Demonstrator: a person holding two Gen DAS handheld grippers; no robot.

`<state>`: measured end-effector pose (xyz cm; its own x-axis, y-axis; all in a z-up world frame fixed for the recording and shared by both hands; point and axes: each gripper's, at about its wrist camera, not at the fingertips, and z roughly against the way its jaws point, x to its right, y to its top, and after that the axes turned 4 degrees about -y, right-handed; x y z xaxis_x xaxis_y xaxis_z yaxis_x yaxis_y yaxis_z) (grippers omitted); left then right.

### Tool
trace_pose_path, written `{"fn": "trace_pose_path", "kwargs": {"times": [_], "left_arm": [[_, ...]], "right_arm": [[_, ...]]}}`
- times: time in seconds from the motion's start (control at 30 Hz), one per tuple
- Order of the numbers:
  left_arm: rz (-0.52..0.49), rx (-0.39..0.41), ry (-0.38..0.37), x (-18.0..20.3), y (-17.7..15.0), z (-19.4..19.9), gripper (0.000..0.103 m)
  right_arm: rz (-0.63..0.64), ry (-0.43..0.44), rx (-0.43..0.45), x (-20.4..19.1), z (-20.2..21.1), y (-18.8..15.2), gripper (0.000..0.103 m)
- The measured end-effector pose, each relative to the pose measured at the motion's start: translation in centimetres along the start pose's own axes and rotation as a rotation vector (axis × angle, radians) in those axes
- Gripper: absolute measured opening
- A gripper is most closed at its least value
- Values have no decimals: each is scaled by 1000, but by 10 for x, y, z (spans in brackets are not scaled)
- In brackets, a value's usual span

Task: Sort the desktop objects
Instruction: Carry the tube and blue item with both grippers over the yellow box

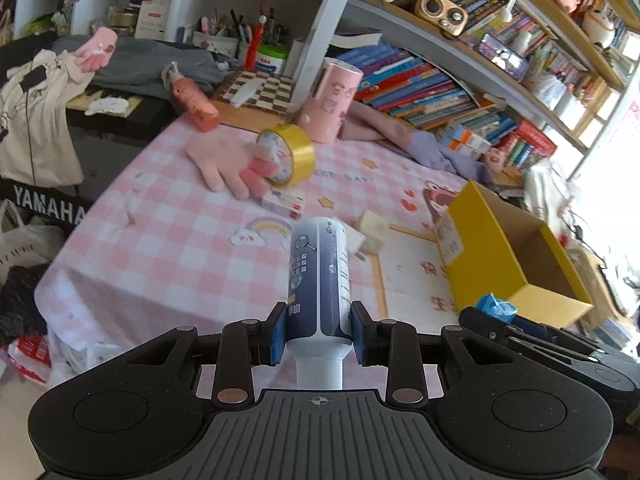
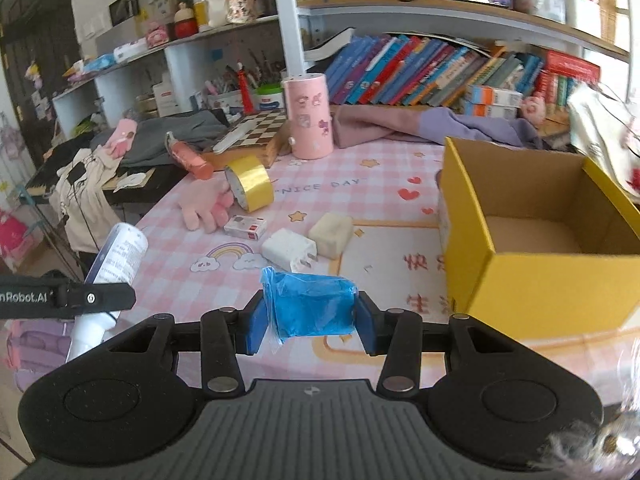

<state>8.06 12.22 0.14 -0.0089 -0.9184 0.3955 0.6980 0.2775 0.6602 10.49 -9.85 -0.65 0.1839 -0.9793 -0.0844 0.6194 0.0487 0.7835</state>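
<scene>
My left gripper (image 1: 319, 330) is shut on a dark blue and white tube (image 1: 320, 276), held above the near edge of the pink checked tablecloth (image 1: 160, 240). The same tube (image 2: 116, 264) shows at the left of the right wrist view. My right gripper (image 2: 310, 316) is shut on a blue plastic-wrapped bundle (image 2: 310, 306), just left of the open yellow cardboard box (image 2: 540, 276). The box (image 1: 508, 256) looks empty. On the cloth lie a white charger plug (image 2: 289, 250), a cream block (image 2: 331, 231), a small red and white box (image 2: 245, 227), a gold tape roll (image 2: 250, 183) and a pink glove (image 2: 208, 204).
A pink cylinder holder (image 2: 309, 116) stands at the back by a checkerboard (image 2: 260, 130) and a salmon bottle (image 2: 190, 158). Purple cloth (image 2: 420, 126) lies before shelves of books (image 2: 420, 72). Clothes and bags pile up left of the table (image 1: 36, 120).
</scene>
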Motion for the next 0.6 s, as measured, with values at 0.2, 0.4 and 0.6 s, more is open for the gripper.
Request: {"fn": "trace_pose_path", "kwargs": {"times": [0.2,0.4,0.6], "left_arm": [[-24,-40,-64,10,-19,5,31],[-68,-101,-124,25,-34,3,31],[-119,-138,-185,42,-41,-2,31]], "right_arm": [[-50,-64,-3,6,25,-24,42],[-100,-124,-35,15,40,-44,42],[-142,-182,-49,28,53,-54,42]]}}
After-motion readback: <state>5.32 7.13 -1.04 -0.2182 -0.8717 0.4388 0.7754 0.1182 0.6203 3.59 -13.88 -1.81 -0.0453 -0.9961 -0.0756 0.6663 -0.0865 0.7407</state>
